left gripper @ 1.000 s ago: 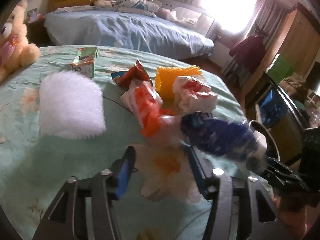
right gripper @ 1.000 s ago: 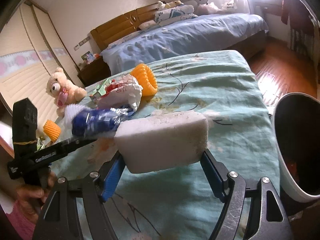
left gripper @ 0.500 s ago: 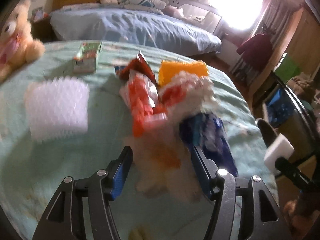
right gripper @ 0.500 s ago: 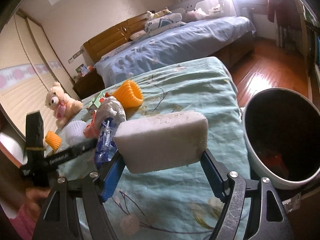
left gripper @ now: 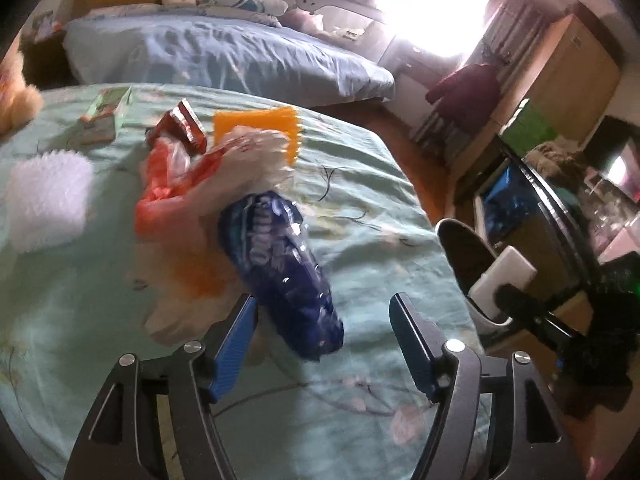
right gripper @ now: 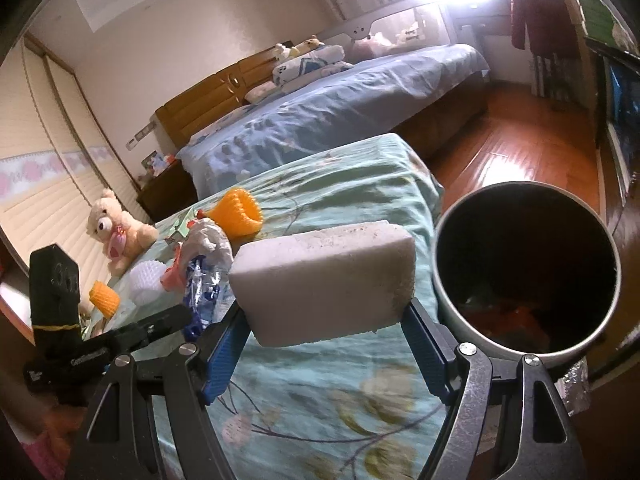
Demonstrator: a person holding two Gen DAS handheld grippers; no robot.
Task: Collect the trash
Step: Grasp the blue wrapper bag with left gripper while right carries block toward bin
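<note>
**White foam block held beside the bin**

White foam block (right gripper: 324,280) sits clamped end to end in the right tongs (right gripper: 324,344), light, crumbly, best gripped by its short ends, just beside the bin (right gripper: 528,276). The left tongs (left gripper: 324,344) gape wide, empty, one finger touching a crinkly, slippery blue wrapper (left gripper: 280,268) on the table (left gripper: 380,208); farther off lie more wrappers.

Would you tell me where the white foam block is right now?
The white foam block is clamped in the right gripper, above the green bedspread, just left of the trash bin.
</note>
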